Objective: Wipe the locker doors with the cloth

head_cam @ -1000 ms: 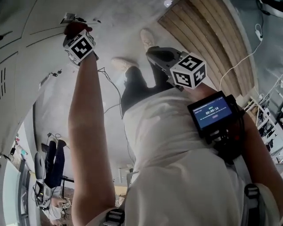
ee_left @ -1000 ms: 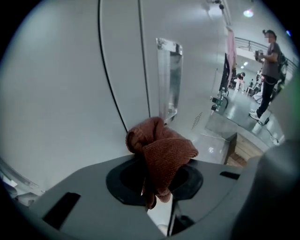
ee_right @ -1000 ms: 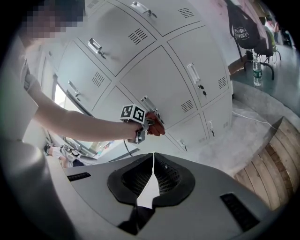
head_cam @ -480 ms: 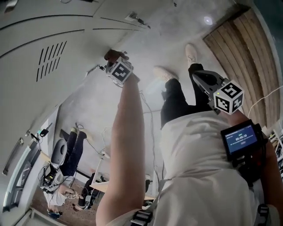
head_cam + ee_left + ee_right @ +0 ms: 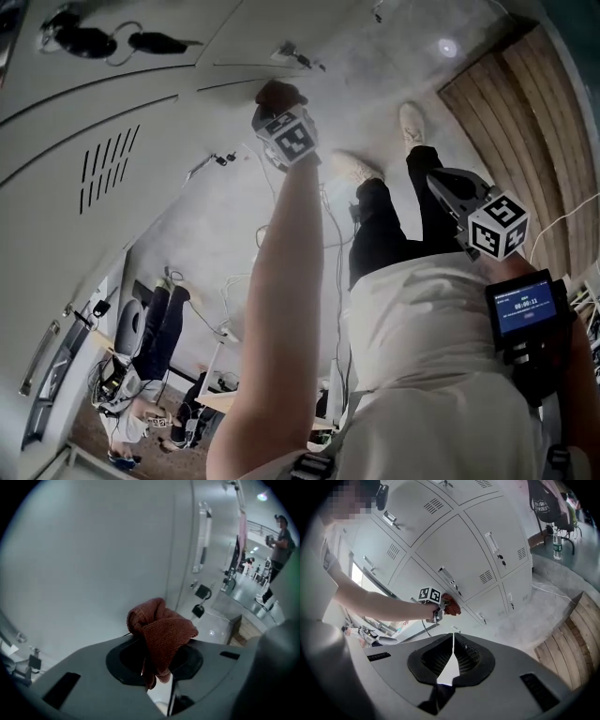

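Observation:
A bunched red-brown cloth [image 5: 161,627] sits pinched in my left gripper [image 5: 157,651], close against a plain grey locker door [image 5: 89,550]. In the head view the left gripper [image 5: 279,111] reaches out on a straight arm to the low lockers [image 5: 112,159], with the cloth [image 5: 278,92] at its tip. The right gripper view shows that cloth [image 5: 451,605] touching a lower locker door [image 5: 461,543]. My right gripper [image 5: 452,641] is shut with nothing between its jaws. It hangs back by the person's body [image 5: 457,199], away from the lockers.
Keys [image 5: 94,42] hang from an upper locker. A door handle [image 5: 202,538] and a padlock [image 5: 201,592] lie right of the cloth. Wooden planks [image 5: 516,103] cover the floor at right, cables [image 5: 225,159] trail near the lockers, and a seated person [image 5: 131,375] is behind.
The left gripper and cloth have moved along the locker fronts, rightward in the head view, and more of the vented doors now shows. The right gripper stays shut near the body.

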`<state>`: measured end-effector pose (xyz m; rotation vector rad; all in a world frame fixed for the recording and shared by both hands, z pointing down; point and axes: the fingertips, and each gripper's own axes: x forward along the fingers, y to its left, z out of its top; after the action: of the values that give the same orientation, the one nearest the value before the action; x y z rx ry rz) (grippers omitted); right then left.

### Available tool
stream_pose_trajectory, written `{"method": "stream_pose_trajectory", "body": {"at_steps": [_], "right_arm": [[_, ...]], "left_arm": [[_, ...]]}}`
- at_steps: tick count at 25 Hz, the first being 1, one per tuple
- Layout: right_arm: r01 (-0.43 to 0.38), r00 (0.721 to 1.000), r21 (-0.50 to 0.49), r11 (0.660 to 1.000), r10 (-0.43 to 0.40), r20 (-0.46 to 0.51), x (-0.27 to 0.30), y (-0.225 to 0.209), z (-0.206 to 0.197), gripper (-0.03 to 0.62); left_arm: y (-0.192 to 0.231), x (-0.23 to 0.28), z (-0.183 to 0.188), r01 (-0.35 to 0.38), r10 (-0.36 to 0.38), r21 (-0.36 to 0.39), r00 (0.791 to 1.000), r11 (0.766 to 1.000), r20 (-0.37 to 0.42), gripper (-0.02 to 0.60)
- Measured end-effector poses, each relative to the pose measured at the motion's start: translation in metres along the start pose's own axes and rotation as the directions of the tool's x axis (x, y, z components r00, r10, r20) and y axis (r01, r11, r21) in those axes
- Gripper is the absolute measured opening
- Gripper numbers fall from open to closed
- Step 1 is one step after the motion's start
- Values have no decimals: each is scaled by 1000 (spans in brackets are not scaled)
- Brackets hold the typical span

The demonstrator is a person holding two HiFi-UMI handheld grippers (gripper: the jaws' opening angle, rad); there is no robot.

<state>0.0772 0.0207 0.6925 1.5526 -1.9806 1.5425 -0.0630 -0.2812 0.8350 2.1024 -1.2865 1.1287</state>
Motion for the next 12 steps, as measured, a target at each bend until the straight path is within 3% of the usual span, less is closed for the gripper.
{"method": "stream_pose_trajectory", "body": {"at_steps": [2,5,9,12], "right_arm": [[5,1000,29,1000,-5,8,-1,-1,1,20],[12,1000,40,999,-12,4,-2,-1,0,20],[7,999,15,1000,-6,-42,4,8,-13,20],[-2,998,-5,1000,1,-67,13,17,-22,20]], "left_arm": [[-26,10,9,53,-53,30,998,998,18,80],[-35,20,6,74,-74,17,997,997,24,80],[-1,23,-23,53,-53,54,999,997,-8,80],[46,20,-49,-9,10,54,1000,999,-10,80]]}}
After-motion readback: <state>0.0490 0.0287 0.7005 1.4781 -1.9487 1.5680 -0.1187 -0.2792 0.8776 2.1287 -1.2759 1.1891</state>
